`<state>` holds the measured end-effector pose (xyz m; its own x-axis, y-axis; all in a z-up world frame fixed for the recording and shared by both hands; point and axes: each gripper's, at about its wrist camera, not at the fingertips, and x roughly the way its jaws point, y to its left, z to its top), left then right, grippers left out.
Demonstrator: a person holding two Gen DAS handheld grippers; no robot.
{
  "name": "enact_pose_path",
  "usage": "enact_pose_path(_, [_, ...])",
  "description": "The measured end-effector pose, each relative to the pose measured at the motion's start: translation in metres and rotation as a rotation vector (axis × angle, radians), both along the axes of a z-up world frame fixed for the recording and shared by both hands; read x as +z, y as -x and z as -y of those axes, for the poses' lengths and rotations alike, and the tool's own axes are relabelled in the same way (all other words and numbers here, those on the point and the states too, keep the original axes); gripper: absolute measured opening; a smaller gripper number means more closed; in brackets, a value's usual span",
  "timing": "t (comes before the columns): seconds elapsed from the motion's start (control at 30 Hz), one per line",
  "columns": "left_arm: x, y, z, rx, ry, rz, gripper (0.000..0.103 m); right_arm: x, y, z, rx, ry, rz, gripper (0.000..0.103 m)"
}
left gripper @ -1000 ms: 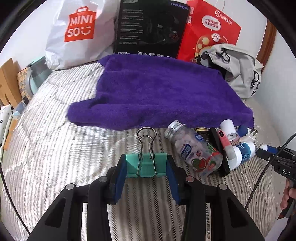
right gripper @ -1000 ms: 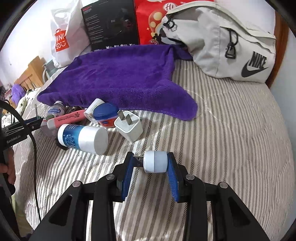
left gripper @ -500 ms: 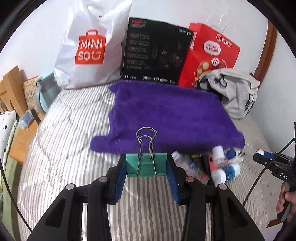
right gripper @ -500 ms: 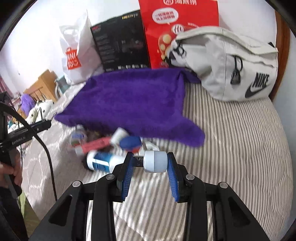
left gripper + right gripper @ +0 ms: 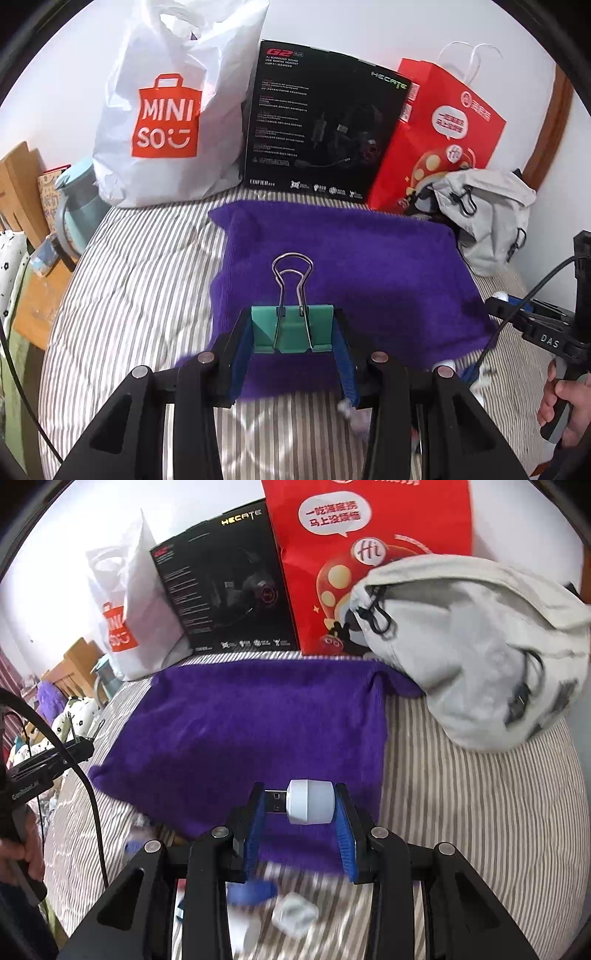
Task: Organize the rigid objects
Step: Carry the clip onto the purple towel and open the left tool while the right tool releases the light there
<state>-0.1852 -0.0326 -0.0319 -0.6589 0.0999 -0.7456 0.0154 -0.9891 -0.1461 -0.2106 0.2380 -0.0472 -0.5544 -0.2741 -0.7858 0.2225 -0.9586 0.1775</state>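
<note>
Bags at the wall: a white Miniso bag [image 5: 162, 110], a black headset box [image 5: 321, 122] and a red paper bag [image 5: 439, 129] stand in a row at the head of the striped bed [image 5: 136, 280]; their contents cannot be seen.
Grey backpack: [image 5: 476, 646] slumps against the red bag, its corner resting on the purple towel [image 5: 258, 723].
Left claw: [image 5: 291, 336] clamped on a green binder clip [image 5: 291, 328], wire handles pointing up and forward, held above the towel's near edge.
Right claw: [image 5: 301, 808] clamped on a white USB plug [image 5: 310, 801], metal connector pointing to the left pad, held over the towel's near right corner.
Hands: the right hand [image 5: 565, 406] grips its handle at the edge of the left view; the left hand [image 5: 26, 845] does likewise in the right view.
Loose items: a white charger [image 5: 295, 915] and blurred small objects lie on the bed below the right claw, just off the towel.
Change: a second ago both claws sat low beside the pile of small items; both now ride higher and further forward, with the towel directly beneath and the pile slipping under the frame.
</note>
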Motion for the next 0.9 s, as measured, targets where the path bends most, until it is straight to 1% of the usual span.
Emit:
enact_pose_path(0.17, [-0.007, 0.036, -0.001, 0.009, -0.008, 0.012, 0.039, -0.011, 0.048, 0.009, 0.01, -0.032, 0.016, 0.036])
enact_pose_path(0.37, [-0.022, 0.062, -0.003, 0.0, -0.008, 0.038, 0.039, -0.027, 0.093, 0.02, 0.028, -0.079, 0.045, 0.036])
enact_pose_path(0.47, [-0.028, 0.071, -0.003, 0.002, -0.014, 0.048, 0.039, -0.039, 0.112, 0.027, 0.028, -0.127, 0.061, 0.036])
enact_pose_path(0.53, [-0.032, 0.075, -0.003, 0.001, -0.004, 0.056, 0.039, -0.045, 0.118, 0.031, 0.022, -0.156, 0.061, 0.036])
enact_pose_path(0.7, [-0.039, 0.084, 0.0, 0.002, -0.008, 0.068, 0.039, -0.059, 0.126, 0.04, 0.037, -0.202, 0.09, 0.036])
enact_pose_path(0.87, [-0.044, 0.095, 0.001, 0.003, -0.011, 0.079, 0.039, -0.06, 0.127, 0.039, 0.041, -0.203, 0.084, 0.037])
enact_pose_path(0.9, [-0.045, 0.098, 0.001, 0.003, -0.013, 0.081, 0.039, -0.06, 0.126, 0.038, 0.044, -0.204, 0.083, 0.039])
